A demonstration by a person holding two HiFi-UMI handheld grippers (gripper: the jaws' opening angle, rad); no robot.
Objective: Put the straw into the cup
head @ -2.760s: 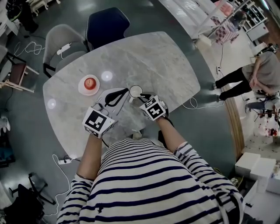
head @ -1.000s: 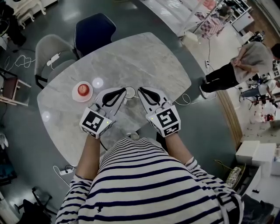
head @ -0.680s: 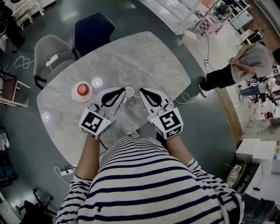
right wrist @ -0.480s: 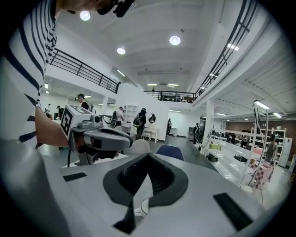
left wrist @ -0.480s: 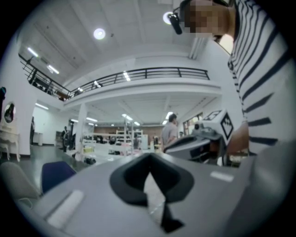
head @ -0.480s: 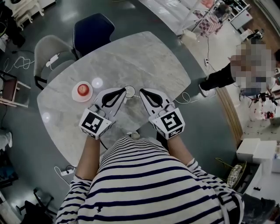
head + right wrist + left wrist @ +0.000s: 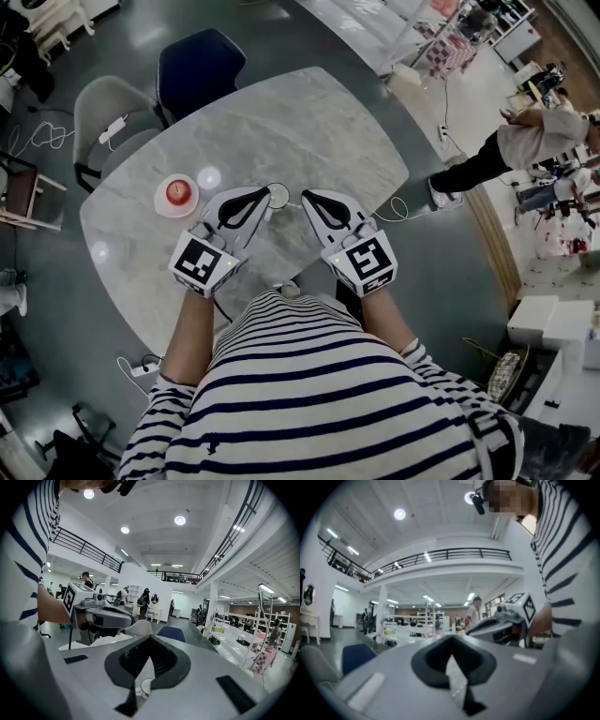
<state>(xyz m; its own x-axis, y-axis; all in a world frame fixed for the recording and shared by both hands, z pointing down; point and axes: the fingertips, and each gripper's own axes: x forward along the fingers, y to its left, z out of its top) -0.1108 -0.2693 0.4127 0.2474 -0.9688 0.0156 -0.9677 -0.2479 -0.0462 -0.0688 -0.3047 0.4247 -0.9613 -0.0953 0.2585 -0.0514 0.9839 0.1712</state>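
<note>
Cup (image 7: 278, 196) stands on the table (image 7: 309, 131) between the tips of the left gripper (image 7: 265, 194) and the right gripper (image 7: 306, 196), just beside both. Each claw is closed tip to tip on nothing. The right gripper view shows the cup through the gap below its tips. No straw can be made out in any view. A straw is probably light, slick and easily crushed, so a gentle pinch near its upper half seems best.
</note>
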